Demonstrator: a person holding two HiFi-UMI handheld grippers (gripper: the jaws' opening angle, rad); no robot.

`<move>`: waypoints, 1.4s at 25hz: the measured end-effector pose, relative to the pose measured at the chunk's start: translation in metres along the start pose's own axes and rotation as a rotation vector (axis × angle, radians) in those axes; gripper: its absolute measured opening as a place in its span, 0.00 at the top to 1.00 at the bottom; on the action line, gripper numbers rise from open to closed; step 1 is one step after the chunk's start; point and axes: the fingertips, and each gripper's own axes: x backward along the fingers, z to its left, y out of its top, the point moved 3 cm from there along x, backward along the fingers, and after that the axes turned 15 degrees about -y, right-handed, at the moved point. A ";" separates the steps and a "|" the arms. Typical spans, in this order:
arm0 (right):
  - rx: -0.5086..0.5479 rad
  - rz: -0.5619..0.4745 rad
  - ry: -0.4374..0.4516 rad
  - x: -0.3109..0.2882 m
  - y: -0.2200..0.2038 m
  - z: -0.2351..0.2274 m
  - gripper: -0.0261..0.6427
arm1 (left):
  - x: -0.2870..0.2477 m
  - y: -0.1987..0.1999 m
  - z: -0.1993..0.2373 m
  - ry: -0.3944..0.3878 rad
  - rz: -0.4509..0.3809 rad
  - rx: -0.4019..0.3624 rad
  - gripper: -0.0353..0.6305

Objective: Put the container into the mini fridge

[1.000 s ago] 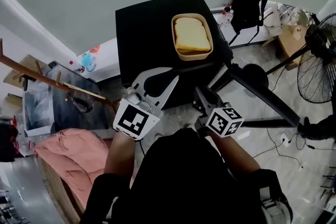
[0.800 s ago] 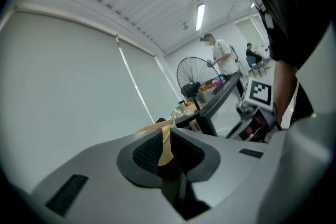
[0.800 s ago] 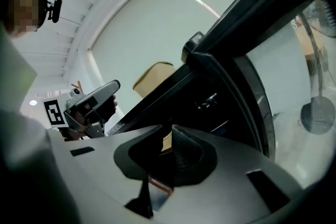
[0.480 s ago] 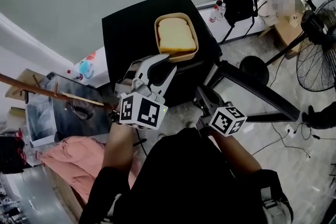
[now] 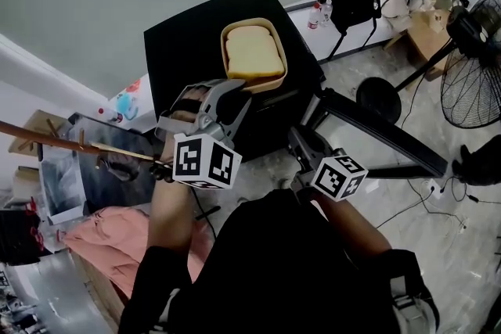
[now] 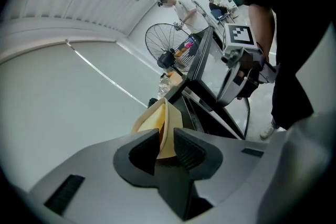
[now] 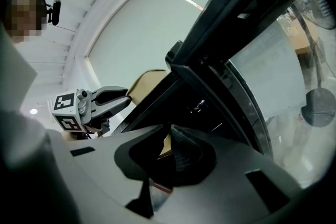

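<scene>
The black mini fridge (image 5: 192, 39) stands against the wall with its door (image 5: 391, 138) swung wide open to the right. This leaves the dark interior reachable from the front.

On the fridge's flat top, toward the front right corner, sits the tan container (image 5: 263, 84). It is a shallow, round-cornered tub with no lid on it. A single slice of bread (image 5: 252, 52) lies flat inside and fills most of the floor.

The tub looks stiff and light, with thin, smooth walls that could slide in a weak pinch. The bread is soft and loose, so a tilt would probably shift it or tip it out. The near rim is the obvious place to hold it, with one pad inside the wall and one outside. The tub should stay level on the way down and in, and a hold on one wall may let the far side sag.

The left gripper (image 6: 166, 136) is at that near rim. Its jaws have just been opening and stand partly apart, with the tub's wall between them but, it seems, not yet clamped.

The right gripper (image 7: 168, 145) is low in front of the fridge with its jaws almost together. A thin tan sliver shows in the slit, and what it is cannot be told.
</scene>
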 end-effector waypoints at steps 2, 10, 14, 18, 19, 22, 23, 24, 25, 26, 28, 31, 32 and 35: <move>-0.008 -0.006 0.017 0.001 0.002 0.003 0.86 | 0.002 0.000 0.000 -0.022 -0.013 0.001 0.82; -0.008 -0.037 0.056 0.010 0.014 0.021 0.86 | 0.018 0.009 -0.014 -0.103 -0.072 -0.068 0.88; -0.053 -0.038 0.092 0.015 0.017 0.028 0.86 | 0.026 0.012 -0.022 -0.111 -0.100 -0.036 0.89; -0.171 -0.026 0.141 0.015 0.021 0.036 0.86 | 0.034 0.014 -0.029 -0.120 -0.128 -0.017 0.89; -0.199 -0.017 0.161 0.016 0.023 0.040 0.86 | 0.036 0.014 -0.031 -0.123 -0.138 -0.009 0.89; -0.234 0.003 0.237 0.018 0.031 0.057 0.78 | 0.043 0.017 -0.037 -0.133 -0.172 0.018 0.89; -0.268 0.014 0.260 0.018 0.033 0.060 0.67 | 0.045 0.017 -0.039 -0.135 -0.182 0.026 0.89; -0.320 0.025 0.281 0.018 0.034 0.063 0.60 | 0.047 0.018 -0.041 -0.136 -0.192 0.033 0.90; -0.378 0.036 0.300 0.017 0.035 0.065 0.53 | 0.049 0.018 -0.043 -0.137 -0.202 0.039 0.90; -0.430 0.044 0.313 0.016 0.035 0.066 0.52 | 0.051 0.019 -0.046 -0.139 -0.212 0.044 0.90; -0.503 0.059 0.330 0.011 0.034 0.068 0.50 | 0.055 0.022 -0.051 -0.144 -0.229 0.050 0.90; -0.545 0.075 0.356 0.006 0.034 0.077 0.49 | 0.059 0.024 -0.058 -0.148 -0.245 0.054 0.90; -0.544 0.076 0.362 0.005 0.035 0.081 0.49 | 0.060 0.025 -0.059 -0.149 -0.248 0.054 0.90; -0.552 0.078 0.373 0.003 0.035 0.088 0.49 | 0.065 0.026 -0.064 -0.151 -0.260 0.059 0.90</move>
